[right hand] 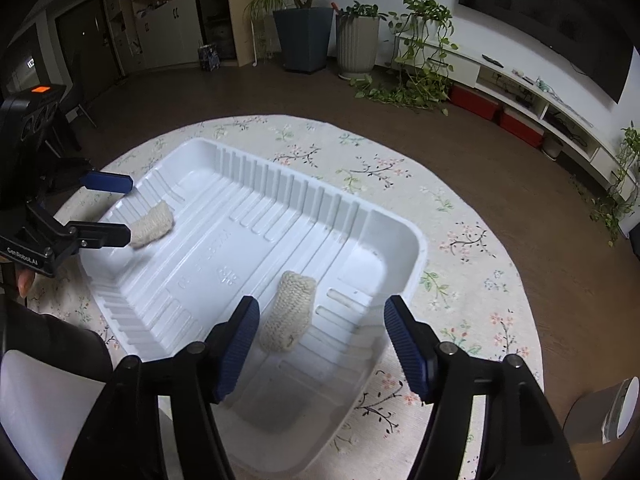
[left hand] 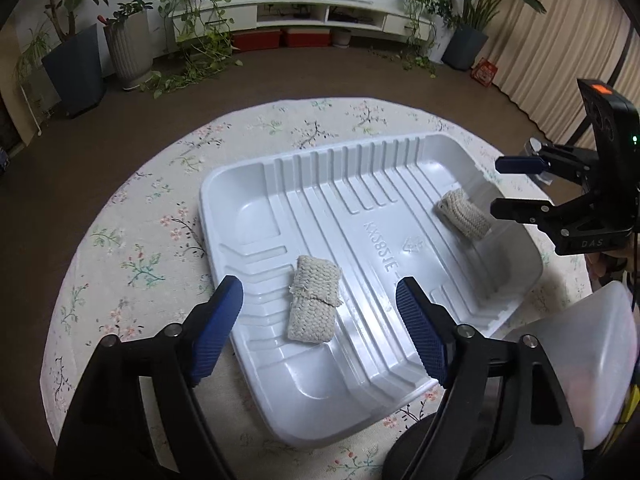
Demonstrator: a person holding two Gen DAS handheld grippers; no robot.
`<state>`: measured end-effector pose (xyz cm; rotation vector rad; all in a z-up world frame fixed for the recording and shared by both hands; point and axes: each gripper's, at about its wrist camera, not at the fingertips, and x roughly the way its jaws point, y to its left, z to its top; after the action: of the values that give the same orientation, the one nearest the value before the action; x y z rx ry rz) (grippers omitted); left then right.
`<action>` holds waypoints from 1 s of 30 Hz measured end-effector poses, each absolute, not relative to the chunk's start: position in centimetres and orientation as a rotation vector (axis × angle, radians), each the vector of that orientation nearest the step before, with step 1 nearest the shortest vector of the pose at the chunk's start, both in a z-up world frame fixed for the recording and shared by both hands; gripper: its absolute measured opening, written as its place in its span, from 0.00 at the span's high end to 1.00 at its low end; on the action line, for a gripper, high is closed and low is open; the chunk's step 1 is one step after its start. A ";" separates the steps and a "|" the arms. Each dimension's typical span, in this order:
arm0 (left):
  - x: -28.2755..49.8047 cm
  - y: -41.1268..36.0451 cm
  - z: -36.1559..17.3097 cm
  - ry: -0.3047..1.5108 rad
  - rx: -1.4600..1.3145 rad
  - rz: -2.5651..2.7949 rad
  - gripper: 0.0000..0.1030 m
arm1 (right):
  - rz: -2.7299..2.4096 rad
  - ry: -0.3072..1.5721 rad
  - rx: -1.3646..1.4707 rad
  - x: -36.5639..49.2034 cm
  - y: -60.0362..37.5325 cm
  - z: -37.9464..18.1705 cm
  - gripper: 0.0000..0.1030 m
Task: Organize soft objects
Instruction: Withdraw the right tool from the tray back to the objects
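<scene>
Both claws apart, clamping nothing: left gripper (left hand: pixel 320 328) around knitted pad (left hand: pixel 314 300); right gripper (right hand: pixel 320 340), second knitted pad (right hand: pixel 287 312) at 11 o'clock; white tray (left hand: pixel 248 196) beneath.

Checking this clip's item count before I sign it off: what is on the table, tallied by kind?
Knitted beige pads: 2, one by the left tool, one by the right tool, both in the tray.
White plastic tray: 1.
Floral tablecloth: 1.
Total: 4.

You have a round table (left hand: pixel 132 248) under a pale floral cloth, a white ribbed plastic tray (left hand: pixel 256 200) lying flat at its middle, a translucent white container (left hand: pixel 592 344) at your near right edge.
</scene>
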<state>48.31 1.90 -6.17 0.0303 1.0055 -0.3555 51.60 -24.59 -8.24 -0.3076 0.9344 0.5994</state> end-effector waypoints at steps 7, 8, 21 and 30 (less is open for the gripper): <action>46.4 3.6 -3.6 0.963 -0.041 -0.352 0.20 | 0.575 0.899 -0.246 50.4 -27.1 -6.1 0.27; 45.7 4.0 -3.1 0.950 -0.050 -0.350 0.20 | 0.568 0.893 -0.232 50.1 -27.6 -5.7 0.26; 30.2 9.3 1.1 0.803 -0.176 -0.283 0.00 | 0.557 0.816 -0.022 39.6 -35.5 -2.4 0.00; 19.1 8.0 -0.3 0.751 -0.221 -0.206 0.00 | 0.529 0.754 0.051 28.4 -36.9 -2.9 0.00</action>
<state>19.10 8.02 -0.29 -0.2212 0.7509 -0.2065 28.42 -36.88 -2.87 0.0510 0.7536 0.5292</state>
